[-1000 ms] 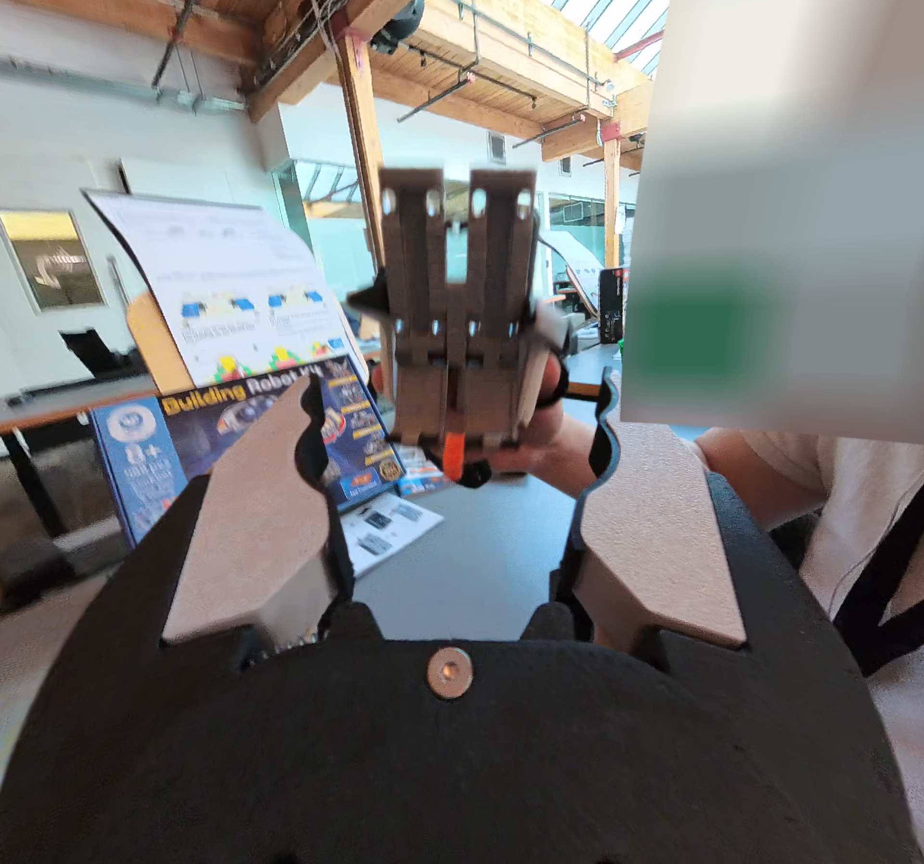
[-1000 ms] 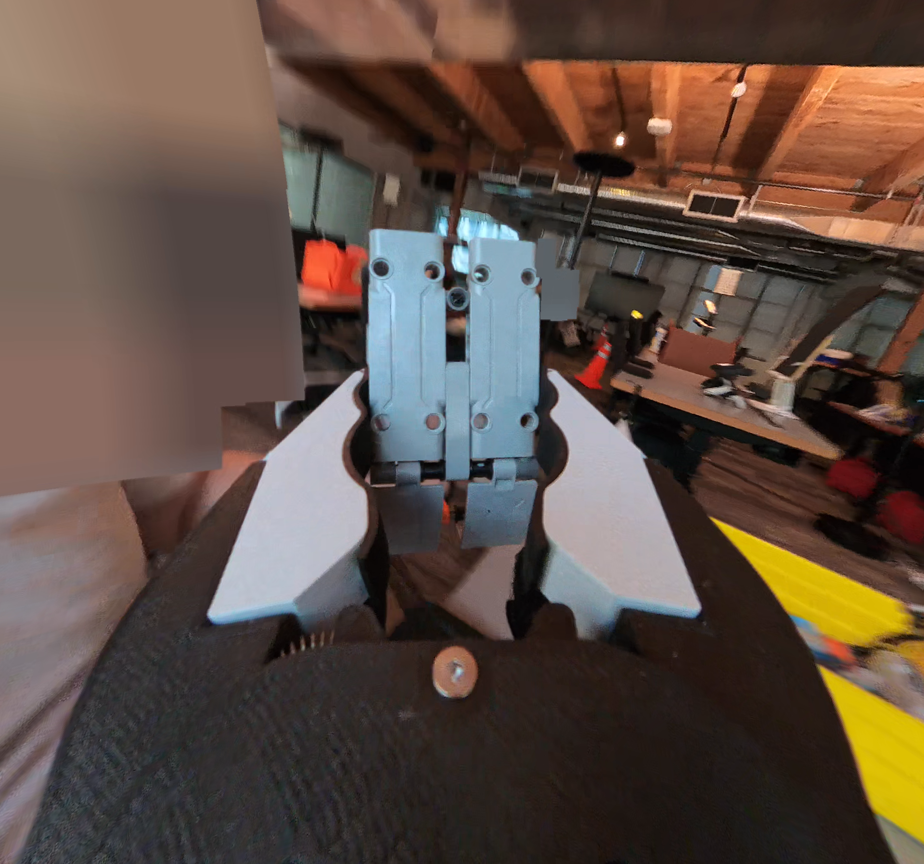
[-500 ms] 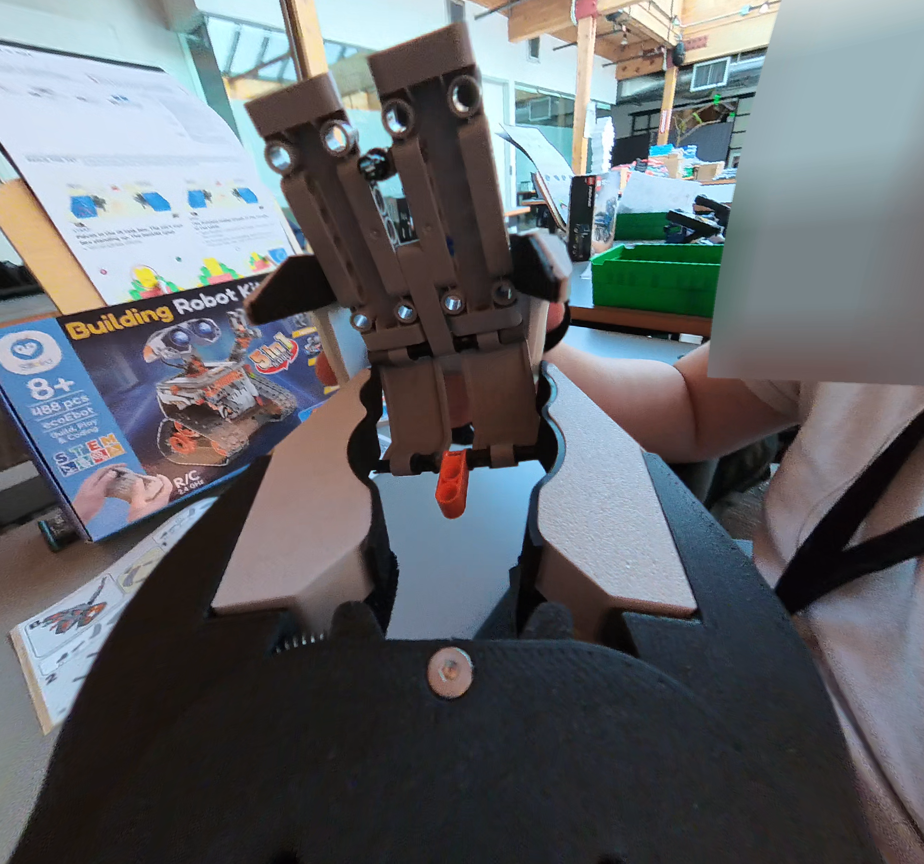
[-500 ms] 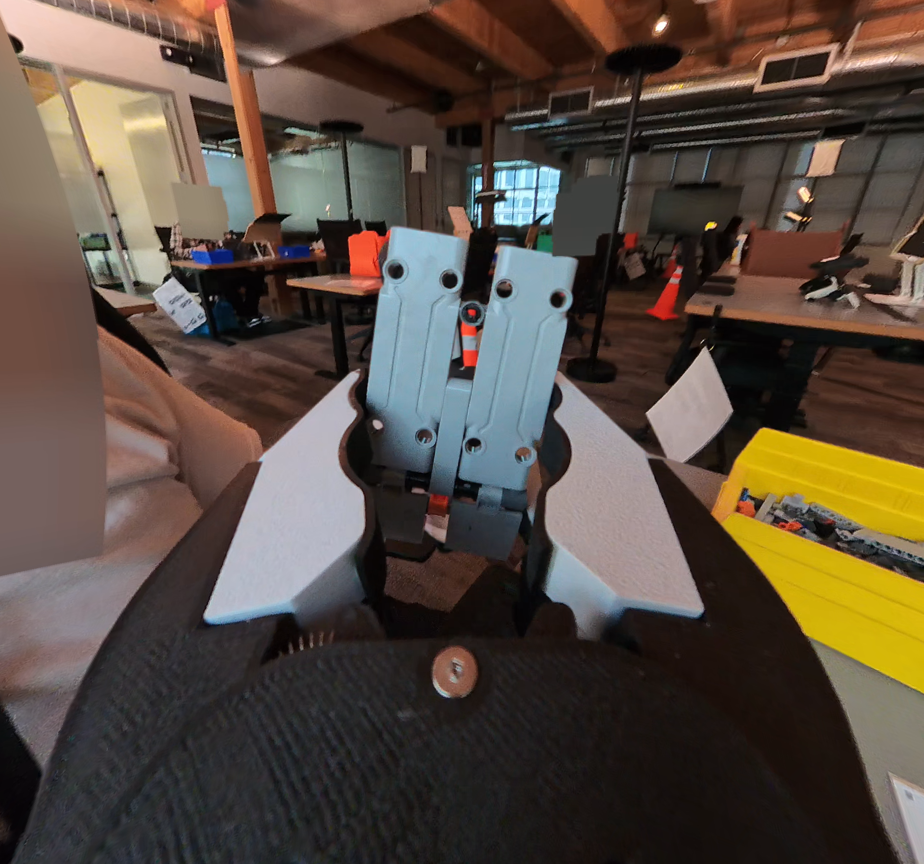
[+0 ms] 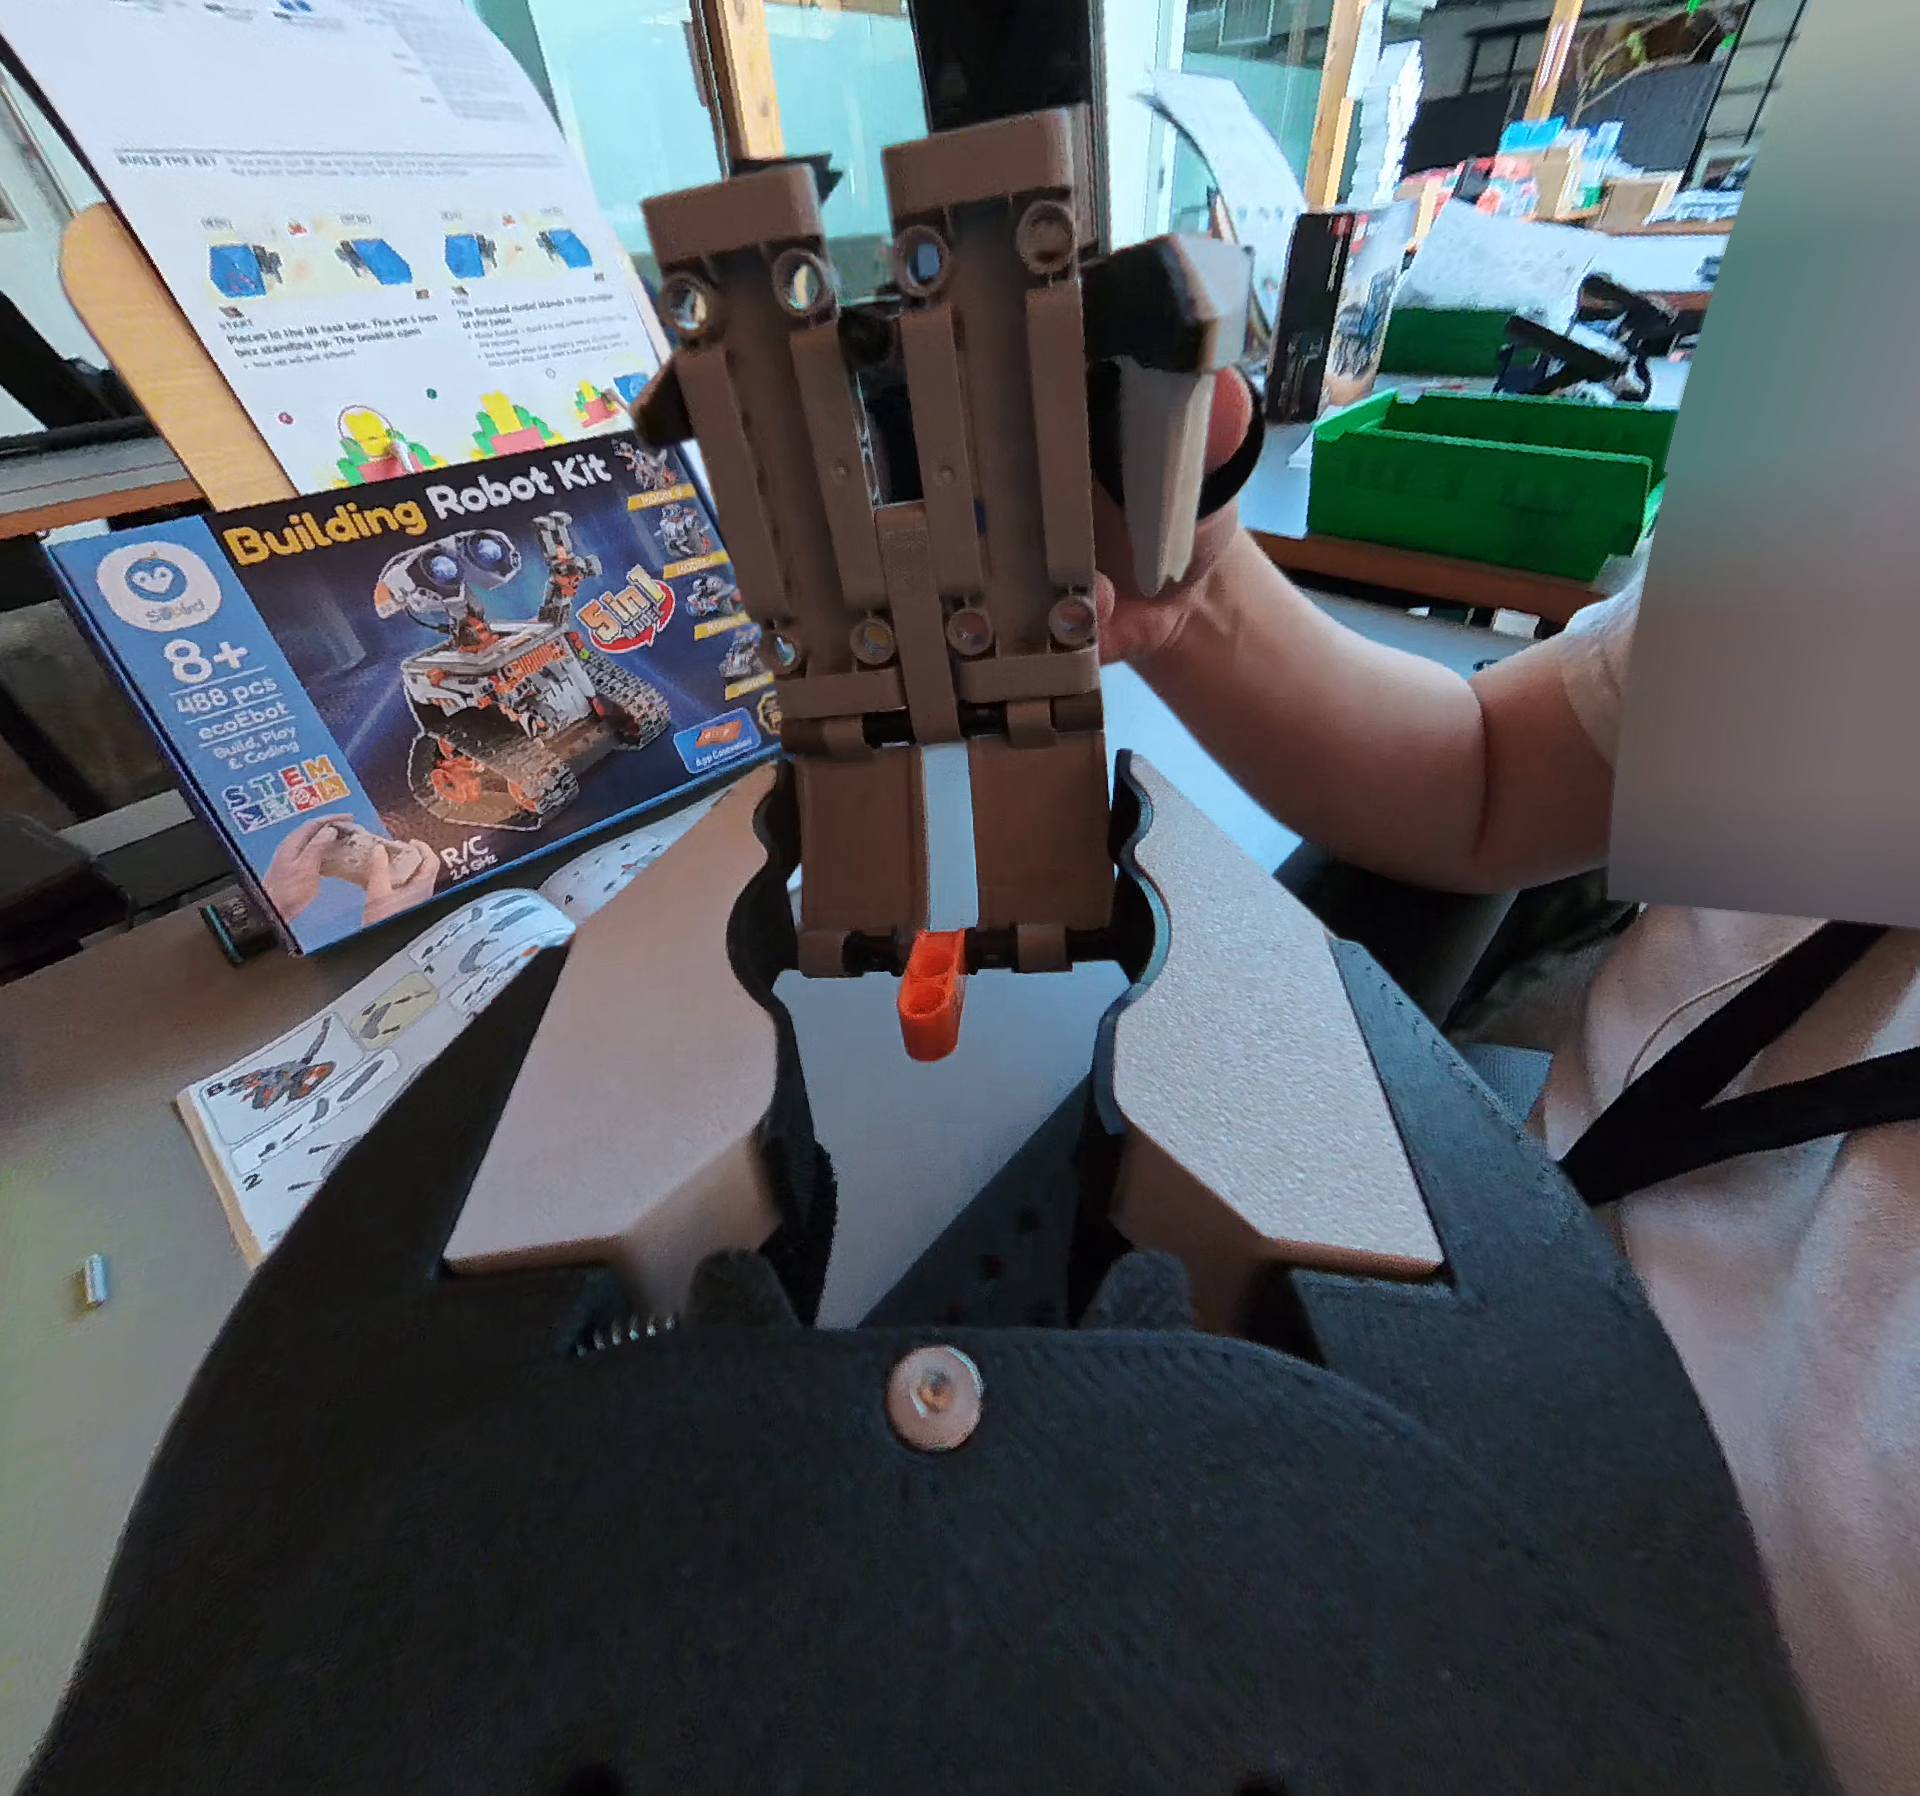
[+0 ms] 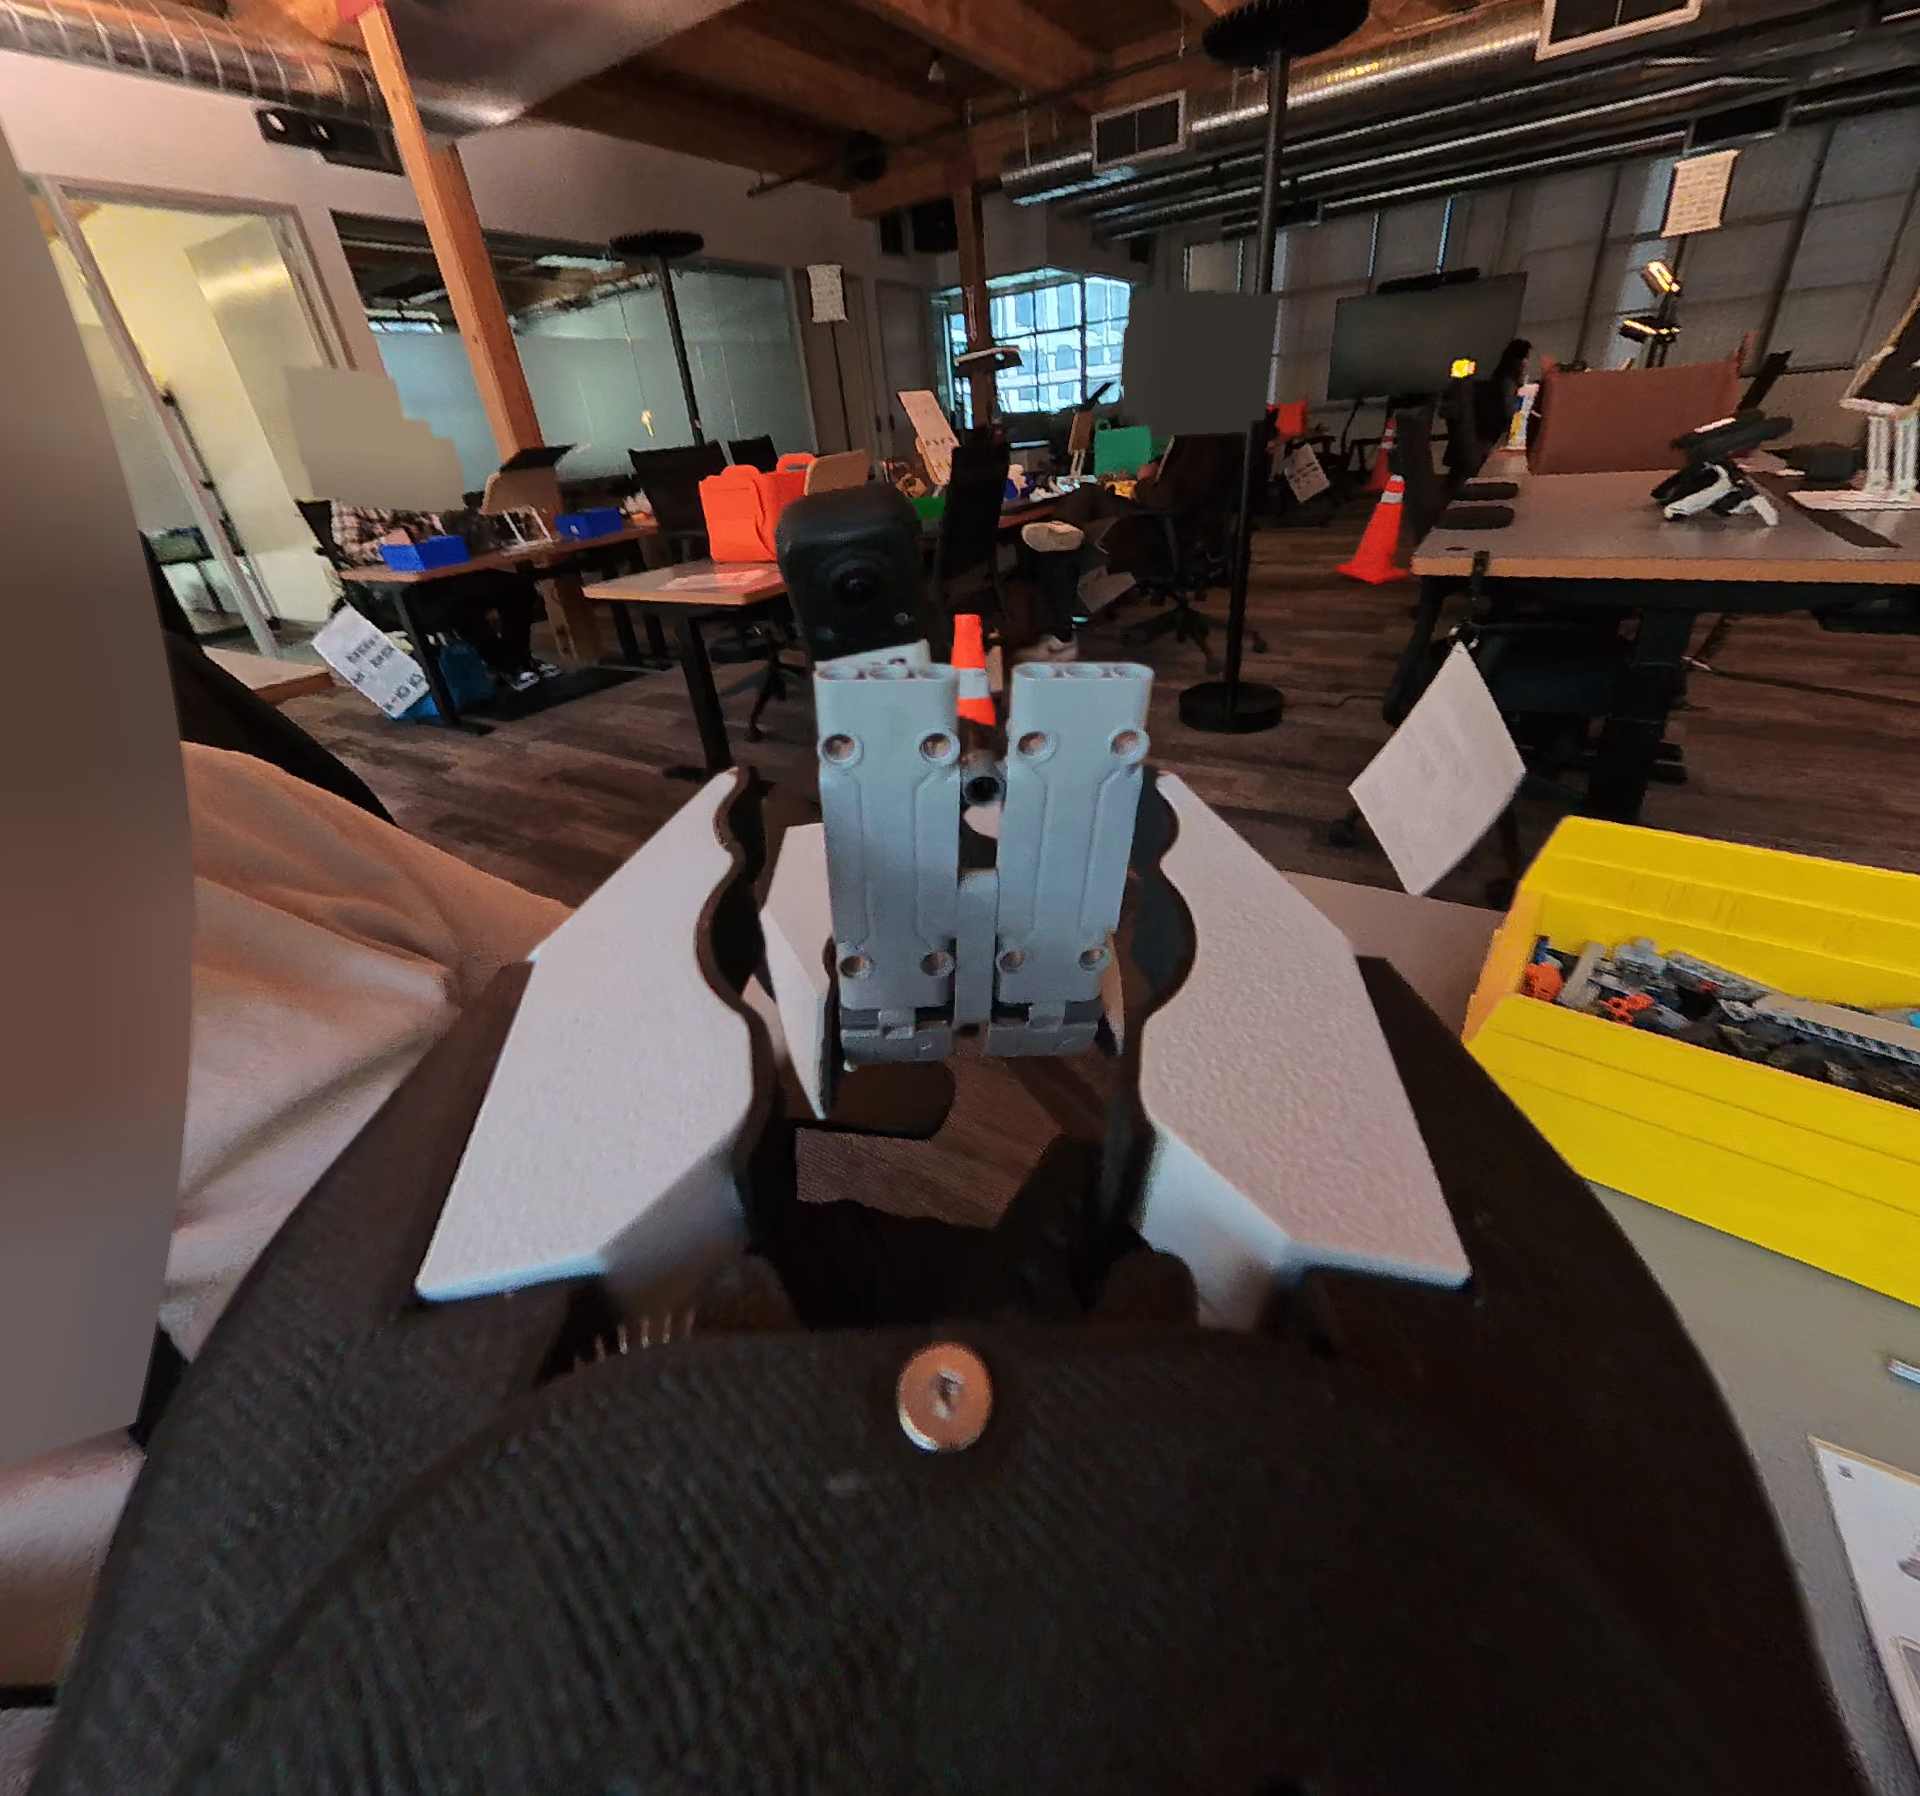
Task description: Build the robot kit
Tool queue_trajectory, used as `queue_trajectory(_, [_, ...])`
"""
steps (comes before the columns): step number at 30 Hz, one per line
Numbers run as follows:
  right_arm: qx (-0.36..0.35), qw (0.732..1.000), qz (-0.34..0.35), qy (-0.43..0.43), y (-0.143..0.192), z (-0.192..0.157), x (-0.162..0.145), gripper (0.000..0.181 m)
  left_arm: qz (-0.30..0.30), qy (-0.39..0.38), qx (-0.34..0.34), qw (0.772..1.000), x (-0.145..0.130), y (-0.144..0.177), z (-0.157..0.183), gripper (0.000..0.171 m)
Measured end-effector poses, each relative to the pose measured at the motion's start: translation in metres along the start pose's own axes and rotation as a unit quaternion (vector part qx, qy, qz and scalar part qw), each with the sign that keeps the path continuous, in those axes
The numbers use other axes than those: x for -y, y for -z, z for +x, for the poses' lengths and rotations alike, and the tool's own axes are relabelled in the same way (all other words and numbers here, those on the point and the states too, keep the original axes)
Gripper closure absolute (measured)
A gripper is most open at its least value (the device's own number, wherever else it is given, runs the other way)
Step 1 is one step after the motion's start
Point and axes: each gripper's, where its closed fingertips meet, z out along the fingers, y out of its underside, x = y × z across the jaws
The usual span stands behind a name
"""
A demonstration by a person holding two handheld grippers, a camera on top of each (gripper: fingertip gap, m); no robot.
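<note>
A grey brick assembly (image 5: 914, 520) of two long panels with hinged flaps is held upright in the air between both grippers. An orange connector (image 5: 930, 1003) hangs from its lower end. My left gripper (image 5: 948, 811) is shut on the lower flaps. The right gripper's fingers (image 5: 1158, 458) lie against the upper sides, seen from the left wrist view. In the right wrist view the assembly (image 6: 977, 873) stands between my right gripper's (image 6: 956, 801) fingers, with the left gripper's pad (image 6: 800, 946) and camera (image 6: 852, 583) behind it.
A robot kit box (image 5: 416, 645) leans under an instruction sheet (image 5: 312, 146) on a wooden stand. A booklet (image 5: 343, 1071) lies on the table (image 5: 104, 1383). A green bin (image 5: 1475, 479) stands far right. A yellow bin (image 6: 1704, 1154) of parts sits right. A person's arm (image 5: 1351, 738) is close. One gripper's finger ends stand about 7 centimetres off the other's.
Both views tilted down from the ceiling toward the table. My left gripper closed from open onto the assembly's lower flaps. The assembly now sits farther out between the right fingers.
</note>
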Motion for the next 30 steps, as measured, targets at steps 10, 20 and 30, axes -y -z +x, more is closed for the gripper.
queue_trajectory(10, [0.002, 1.000, 0.003, -0.012, 0.006, 0.002, 0.003, 0.122, -0.018, -0.009, 0.011, 1.000, 0.002, 0.003, 0.001, 0.114])
queue_trajectory(20, [0.007, 1.000, 0.000, -0.024, 0.005, 0.005, -0.002, 0.123, -0.022, -0.004, 0.015, 1.000, -0.002, 0.002, 0.000, 0.114])
queue_trajectory(30, [0.012, 1.000, -0.020, -0.009, -0.019, -0.011, -0.013, 0.115, 0.179, 0.011, -0.040, 0.983, 0.027, 0.010, 0.008, 0.113])
